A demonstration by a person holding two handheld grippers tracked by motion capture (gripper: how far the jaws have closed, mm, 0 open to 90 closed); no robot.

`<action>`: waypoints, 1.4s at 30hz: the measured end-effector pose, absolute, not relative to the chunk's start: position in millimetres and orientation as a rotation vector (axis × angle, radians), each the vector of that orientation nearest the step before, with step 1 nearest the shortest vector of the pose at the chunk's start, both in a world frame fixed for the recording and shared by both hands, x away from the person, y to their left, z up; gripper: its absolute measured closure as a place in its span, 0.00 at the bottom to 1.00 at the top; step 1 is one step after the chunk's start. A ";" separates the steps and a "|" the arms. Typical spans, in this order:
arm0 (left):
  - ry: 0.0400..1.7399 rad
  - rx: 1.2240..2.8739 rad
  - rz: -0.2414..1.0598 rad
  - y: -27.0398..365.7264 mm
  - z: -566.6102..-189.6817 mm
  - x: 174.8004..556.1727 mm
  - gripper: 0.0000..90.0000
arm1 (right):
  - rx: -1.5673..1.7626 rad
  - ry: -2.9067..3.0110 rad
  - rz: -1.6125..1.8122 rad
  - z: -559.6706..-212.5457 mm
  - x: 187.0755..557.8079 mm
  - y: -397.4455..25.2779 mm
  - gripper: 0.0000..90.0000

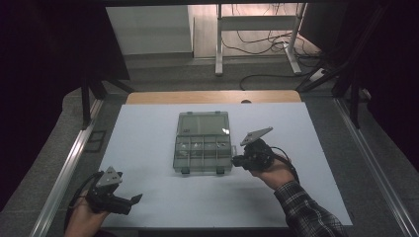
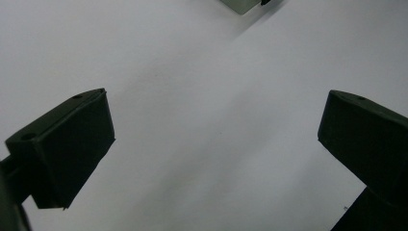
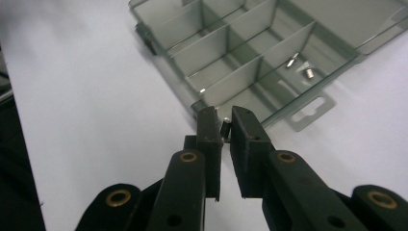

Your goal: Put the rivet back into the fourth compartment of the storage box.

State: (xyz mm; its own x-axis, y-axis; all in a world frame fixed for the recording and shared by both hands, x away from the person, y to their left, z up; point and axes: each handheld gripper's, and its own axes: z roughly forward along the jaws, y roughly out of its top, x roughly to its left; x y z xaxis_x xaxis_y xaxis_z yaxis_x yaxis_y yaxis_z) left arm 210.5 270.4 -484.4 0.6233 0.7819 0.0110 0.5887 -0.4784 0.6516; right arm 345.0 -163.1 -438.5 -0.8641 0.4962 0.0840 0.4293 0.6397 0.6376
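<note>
At the middle of the tabletop (image 1: 148, 148) a clear compartment box (image 1: 203, 142) is seen lying open. At its near right corner the right gripper (image 3: 226, 126) is closed on a small screw (image 3: 225, 129). Near the front left corner the left gripper (image 1: 132, 201) is held wide, nothing gripped.

A white tabletop (image 1: 148, 148) is seen, with a wooden edge strip (image 1: 212, 97) exposed along its far side. Metal rails (image 1: 64, 173) are run along both flanks. Beyond, a white desk frame (image 1: 257, 29) is stood on a pale floor, with dark cables (image 1: 257, 42) strewn beneath it. Surroundings are dark.
</note>
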 end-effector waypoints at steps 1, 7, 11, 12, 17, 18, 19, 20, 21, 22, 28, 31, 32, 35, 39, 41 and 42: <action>1.070 2.232 0.410 270.3 -484.4 210.6 0.00 | 0.797 2.751 1.043 -437.3 346.3 -164.2 0.89; 1.071 2.232 0.410 270.1 -484.3 210.7 0.00 | 0.835 2.721 1.105 -431.3 355.9 -167.5 0.89; 1.070 2.231 0.411 270.2 -484.2 210.8 0.00 | 0.862 2.700 1.116 -428.2 361.7 -167.0 0.89; 1.066 2.232 0.414 270.0 -484.1 210.6 0.00 | 0.855 2.695 1.118 -428.0 363.7 -167.2 0.89; 1.045 2.221 0.409 269.9 -482.9 210.0 0.00 | 0.899 2.668 1.147 -425.6 376.4 -165.5 0.89; 1.043 2.213 0.406 270.2 -482.6 209.9 0.00 | 0.910 2.663 1.149 -425.4 379.6 -164.3 0.89; 1.039 2.197 0.400 271.1 -481.7 209.7 0.00 | 0.909 2.661 1.145 -425.4 381.4 -163.5 0.89; 1.036 2.189 0.397 271.7 -481.2 209.6 0.00 | 0.912 2.656 1.142 -425.7 384.4 -161.6 0.89; 1.035 2.174 0.393 272.1 -480.7 209.4 0.00 | 0.919 2.655 1.137 -425.9 386.1 -160.3 0.89; 1.034 2.168 0.391 272.6 -480.4 209.3 0.00 | 0.923 2.651 1.136 -426.4 388.4 -158.7 0.89; 1.034 2.175 0.390 272.2 -481.2 209.6 0.00 | 0.948 2.633 1.105 -435.0 401.0 -147.3 0.89; 1.033 2.185 0.391 272.4 -481.6 209.7 0.00 | 0.963 2.632 1.085 -439.4 408.2 -141.9 0.89; 1.034 2.184 0.391 272.5 -481.6 209.7 0.00 | 0.966 2.632 1.085 -440.2 409.7 -140.6 0.89; 1.034 2.184 0.391 272.7 -481.7 209.7 0.00 | 0.971 2.635 1.072 -443.3 414.5 -134.8 0.89; 1.034 2.191 0.392 272.4 -482.0 209.8 0.00 | 0.971 2.637 1.047 -447.1 418.9 -128.4 0.89; 1.033 2.193 0.392 272.2 -482.2 209.8 0.00 | 0.975 2.637 1.042 -449.2 421.0 -126.3 0.89; 1.033 2.193 0.392 272.2 -482.3 209.8 0.00 | 0.977 2.635 1.034 -450.4 422.0 -125.5 0.89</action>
State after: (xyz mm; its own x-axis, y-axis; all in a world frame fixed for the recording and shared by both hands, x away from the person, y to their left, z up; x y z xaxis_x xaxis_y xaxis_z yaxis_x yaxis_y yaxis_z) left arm 209.8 272.2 -482.3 0.6410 0.7674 -0.0138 0.5655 -0.4600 0.6846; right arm 422.0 -125.5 -450.4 -0.7774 0.6217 0.0956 0.5208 0.5510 0.6521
